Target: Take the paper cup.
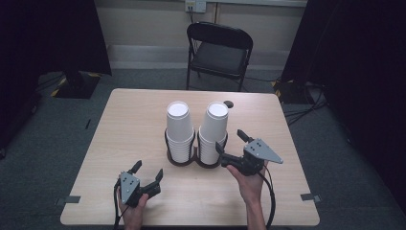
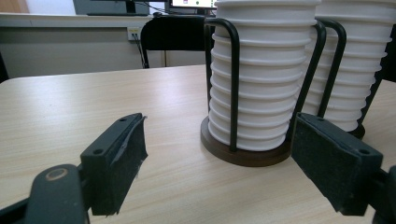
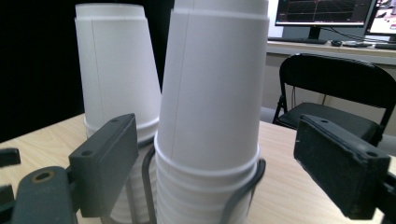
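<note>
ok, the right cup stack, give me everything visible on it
The right stack is white, upside-down cups, foam by the look, nested with ribbed rims showing low down and one smooth tapered cup on top, flat base up. It stands upright in the right ring of a dark wire holder on the table, beside the left stack. The right claw is open at its near-right side, with no visible contact.

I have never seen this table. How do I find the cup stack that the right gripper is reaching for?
On the light wooden table, a dark wire holder carries two stacks of upside-down white cups side by side. The wanted stack is the one on the person's right. Unlike its neighbour, it has the open right gripper directly beside it.
</note>
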The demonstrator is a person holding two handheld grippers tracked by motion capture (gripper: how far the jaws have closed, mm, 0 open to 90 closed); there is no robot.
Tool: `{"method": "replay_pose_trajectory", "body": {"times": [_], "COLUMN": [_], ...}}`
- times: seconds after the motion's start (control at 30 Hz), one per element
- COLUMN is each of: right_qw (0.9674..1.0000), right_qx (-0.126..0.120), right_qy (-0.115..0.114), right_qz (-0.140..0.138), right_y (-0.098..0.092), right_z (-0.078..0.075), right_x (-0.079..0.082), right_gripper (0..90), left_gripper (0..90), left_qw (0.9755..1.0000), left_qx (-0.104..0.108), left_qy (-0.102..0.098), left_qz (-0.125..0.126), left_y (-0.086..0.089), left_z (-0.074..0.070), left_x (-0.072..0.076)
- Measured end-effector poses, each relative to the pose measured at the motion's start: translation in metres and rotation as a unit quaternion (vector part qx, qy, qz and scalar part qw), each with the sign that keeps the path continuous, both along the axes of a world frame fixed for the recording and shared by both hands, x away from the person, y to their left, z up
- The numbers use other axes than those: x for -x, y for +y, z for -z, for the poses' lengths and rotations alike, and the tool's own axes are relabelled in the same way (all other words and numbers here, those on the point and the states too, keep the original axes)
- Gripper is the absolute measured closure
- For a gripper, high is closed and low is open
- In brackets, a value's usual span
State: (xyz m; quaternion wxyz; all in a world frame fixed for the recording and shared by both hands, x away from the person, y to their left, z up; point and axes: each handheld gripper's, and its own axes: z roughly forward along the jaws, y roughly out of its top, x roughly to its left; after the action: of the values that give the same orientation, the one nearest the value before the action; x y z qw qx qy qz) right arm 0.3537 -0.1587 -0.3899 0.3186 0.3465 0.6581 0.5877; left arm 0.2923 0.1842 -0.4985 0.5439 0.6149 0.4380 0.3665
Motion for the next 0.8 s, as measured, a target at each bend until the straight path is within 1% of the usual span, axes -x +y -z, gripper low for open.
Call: {"method": "replay_pose_trajectory", "body": {"times": [0.17,0.23,0.3,0.33,0.37,0.4,0.43,0.53,0.63,0.67,0.8], "right_qw": [0.9999,0.9999,0.9998,0.9998,0.9997,0.9995,0.9995,0.9996,0.9994,0.9993,0.9989], "right_qx": [0.001,-0.003,-0.003,-0.003,-0.005,-0.013,-0.013,-0.010,-0.014,-0.017,-0.019], "right_qy": [-0.010,-0.010,-0.005,-0.005,-0.005,-0.007,-0.007,-0.010,-0.010,-0.014,-0.017], "right_qz": [-0.007,-0.012,-0.020,-0.020,-0.023,-0.029,-0.029,-0.026,-0.030,-0.032,-0.039], "right_y": [0.004,0.005,0.006,0.006,0.006,0.006,0.006,0.006,0.007,0.008,0.009], "right_z": [-0.013,-0.017,-0.022,-0.022,-0.024,-0.028,-0.028,-0.037,-0.041,-0.045,-0.050], "right_x": [-0.007,-0.010,-0.012,-0.012,-0.014,-0.019,-0.019,-0.026,-0.028,-0.031,-0.037], "right_gripper": [13.1,13.3,13.9,13.9,13.8,13.1,13.1,13.0,12.9,12.7,12.7], "left_gripper": [17.9,17.9,17.9,17.9,17.9,17.9,17.9,17.9,17.9,17.9,17.9], "left_qw": [1.0000,1.0000,1.0000,1.0000,1.0000,1.0000,1.0000,1.0000,1.0000,1.0000,1.0000], "left_qx": [0.000,0.000,-0.002,-0.002,-0.002,-0.002,-0.002,-0.001,-0.001,-0.002,-0.002], "left_qy": [-0.002,-0.001,-0.001,-0.001,-0.001,-0.001,-0.001,-0.001,-0.001,-0.001,-0.001], "left_qz": [0.001,0.001,0.003,0.003,0.003,0.002,0.002,0.003,0.003,0.003,0.003], "left_y": [0.000,0.000,0.000,0.000,0.000,0.000,0.000,0.000,0.000,0.000,0.000], "left_z": [0.000,0.000,0.000,0.000,0.000,0.000,0.000,0.000,0.000,0.000,0.000], "left_x": [0.000,0.000,0.000,0.000,0.000,0.000,0.000,0.000,0.000,0.000,0.000]}}
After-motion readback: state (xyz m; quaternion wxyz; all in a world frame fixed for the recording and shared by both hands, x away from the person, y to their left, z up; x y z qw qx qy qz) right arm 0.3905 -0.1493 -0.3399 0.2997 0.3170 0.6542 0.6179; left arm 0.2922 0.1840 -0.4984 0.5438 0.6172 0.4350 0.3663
